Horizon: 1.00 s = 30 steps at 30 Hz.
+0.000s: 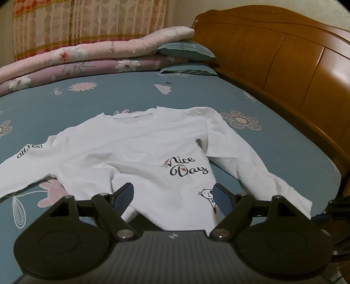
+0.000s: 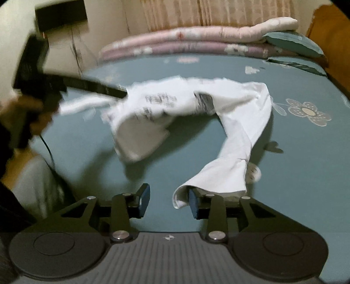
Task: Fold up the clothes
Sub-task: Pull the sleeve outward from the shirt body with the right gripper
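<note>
Both grippers, left [image 1: 172, 196] and right [image 2: 169, 202], gape, holding nothing; the cuff [image 2: 186, 194] draped on a right finger could drag the shirt [image 1: 135, 148] crooked.

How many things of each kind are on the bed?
White shirt: 1
Folded quilts, light pink and mauve: 2
Teal pillows, upper and lower: 2
Total: 5

Wooden headboard [image 1: 284, 50] (glossy), patterned curtain [image 1: 87, 19]
</note>
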Motion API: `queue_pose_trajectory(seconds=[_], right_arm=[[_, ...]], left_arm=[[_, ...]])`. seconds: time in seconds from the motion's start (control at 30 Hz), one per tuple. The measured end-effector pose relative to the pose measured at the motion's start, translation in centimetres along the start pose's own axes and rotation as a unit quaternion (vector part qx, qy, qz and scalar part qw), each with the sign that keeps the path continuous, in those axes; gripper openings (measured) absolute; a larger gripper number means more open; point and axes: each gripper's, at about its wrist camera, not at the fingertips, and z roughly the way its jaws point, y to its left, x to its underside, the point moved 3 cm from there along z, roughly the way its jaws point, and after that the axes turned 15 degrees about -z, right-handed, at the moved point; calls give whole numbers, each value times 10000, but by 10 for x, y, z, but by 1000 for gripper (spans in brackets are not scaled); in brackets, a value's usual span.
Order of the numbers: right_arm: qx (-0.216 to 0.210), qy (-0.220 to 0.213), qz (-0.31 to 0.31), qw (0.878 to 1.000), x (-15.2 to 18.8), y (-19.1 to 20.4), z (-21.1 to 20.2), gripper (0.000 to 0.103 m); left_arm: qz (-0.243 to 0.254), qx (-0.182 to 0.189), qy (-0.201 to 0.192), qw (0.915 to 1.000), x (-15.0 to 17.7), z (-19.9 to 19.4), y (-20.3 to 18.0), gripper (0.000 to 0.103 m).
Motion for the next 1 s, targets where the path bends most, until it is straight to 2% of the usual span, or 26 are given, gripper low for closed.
queue_pose_trajectory(seconds=[0.17,0.23,0.3,0.5,0.63,0.77,0.87,1.0], right_arm=[[607,473,6,9970,6,-11,-5,50],[768,510,26,9957,6,-15,-11,52],[901,536,57,9945,6,-18,-18,61],[1219,534,265,9908,11,-34,-33,64],[1011,162,423,9938,-1,-50,-23,68],[476,-177,621,9968,-18,-77,14,68],[185,-207,686,9973,-28,-97,50,68],[185,-106,833,9963,-33,-122,92,68]], left_arm=[[58,29,8,10000,4,-3,-2,80],[74,27,14,10000,4,-5,-3,81],[90,12,15,10000,5,-5,-3,81],[119,37,33,9999,4,-1,-7,84],[197,36,81,9998,6,2,-10,84],[246,-38,96,9996,6,1,-7,84],[212,-101,88,9997,4,0,-3,84],[191,-180,108,9996,3,2,3,84]])
